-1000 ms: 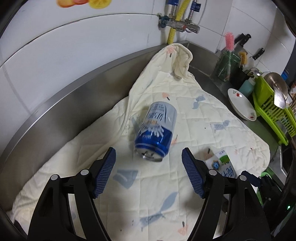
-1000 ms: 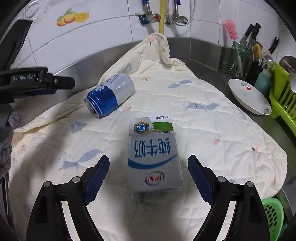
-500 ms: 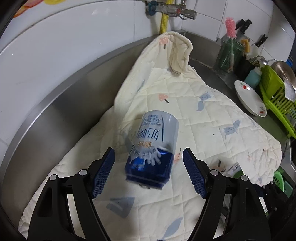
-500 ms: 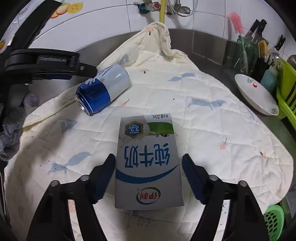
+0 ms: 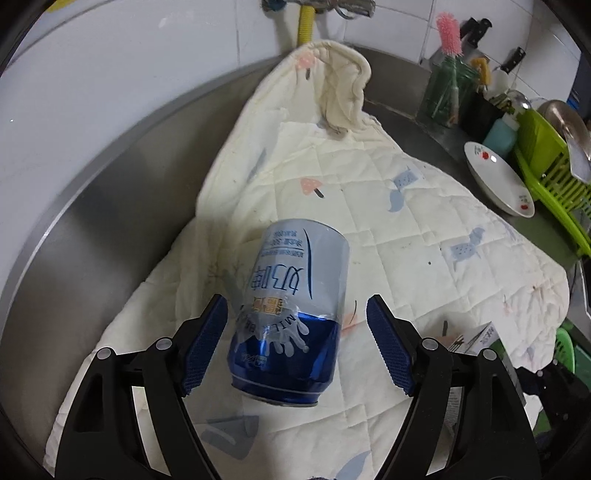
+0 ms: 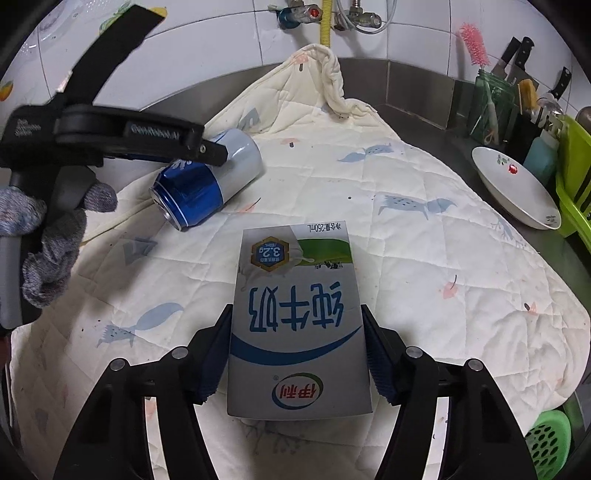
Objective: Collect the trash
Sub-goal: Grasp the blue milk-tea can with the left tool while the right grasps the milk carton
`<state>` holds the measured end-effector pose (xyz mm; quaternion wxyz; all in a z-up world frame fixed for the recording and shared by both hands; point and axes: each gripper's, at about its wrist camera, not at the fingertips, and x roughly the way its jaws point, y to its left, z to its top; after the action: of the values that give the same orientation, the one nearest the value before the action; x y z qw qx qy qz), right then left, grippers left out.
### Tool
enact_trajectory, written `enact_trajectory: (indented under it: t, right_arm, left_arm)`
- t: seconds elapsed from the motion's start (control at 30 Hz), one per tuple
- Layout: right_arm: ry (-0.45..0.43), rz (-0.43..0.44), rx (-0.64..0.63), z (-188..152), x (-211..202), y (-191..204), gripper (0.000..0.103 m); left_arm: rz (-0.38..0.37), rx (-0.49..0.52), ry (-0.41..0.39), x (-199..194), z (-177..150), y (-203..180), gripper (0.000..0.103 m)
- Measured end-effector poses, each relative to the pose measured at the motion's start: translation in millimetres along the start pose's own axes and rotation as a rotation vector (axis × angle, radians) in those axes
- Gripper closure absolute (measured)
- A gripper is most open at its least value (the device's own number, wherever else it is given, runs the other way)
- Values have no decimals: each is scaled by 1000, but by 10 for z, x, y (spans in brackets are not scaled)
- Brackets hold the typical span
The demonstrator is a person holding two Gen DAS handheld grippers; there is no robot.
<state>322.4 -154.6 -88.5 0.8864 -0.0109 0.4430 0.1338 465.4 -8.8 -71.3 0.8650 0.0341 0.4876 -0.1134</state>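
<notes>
A blue-and-white drink can [image 5: 291, 314] lies on its side on a cream quilted cloth [image 5: 406, 229]. My left gripper [image 5: 295, 301] is open astride the can's blue end, with a gap at each pad. The right wrist view shows this can [image 6: 210, 181] under a left finger [image 6: 162, 138] held by a gloved hand [image 6: 48, 251]. A white milk carton [image 6: 291, 266] lies flat on the cloth. My right gripper [image 6: 296, 312] is closing on the carton, both pads against its long sides. A corner of the carton [image 5: 484, 334] shows at the right of the left wrist view.
The cloth covers a steel counter [image 5: 110, 184] below a tiled wall with taps [image 6: 321, 14]. At the right stand a white dish [image 6: 517, 188], a green dish rack [image 5: 546, 162] and a holder with knives and a pink brush [image 6: 495, 103]. A green basket [image 6: 546, 443] sits low right.
My left gripper came forward and down until the can lay between its fingers. The right gripper's fingers narrowed from wide apart to touching the carton's sides.
</notes>
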Motion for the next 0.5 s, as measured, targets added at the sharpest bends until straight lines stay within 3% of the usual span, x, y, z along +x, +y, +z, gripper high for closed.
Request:
enact_trajectory:
  t: [0.4,0.5]
  right_arm:
    - [-17,-16,-11,-29,-101,-17,40]
    - [-21,-14,-7,-47,-137,-23,40]
  left_arm:
    - [41,6,25,242,-10,40,25]
    - [32,5,27,276,-19,38,30]
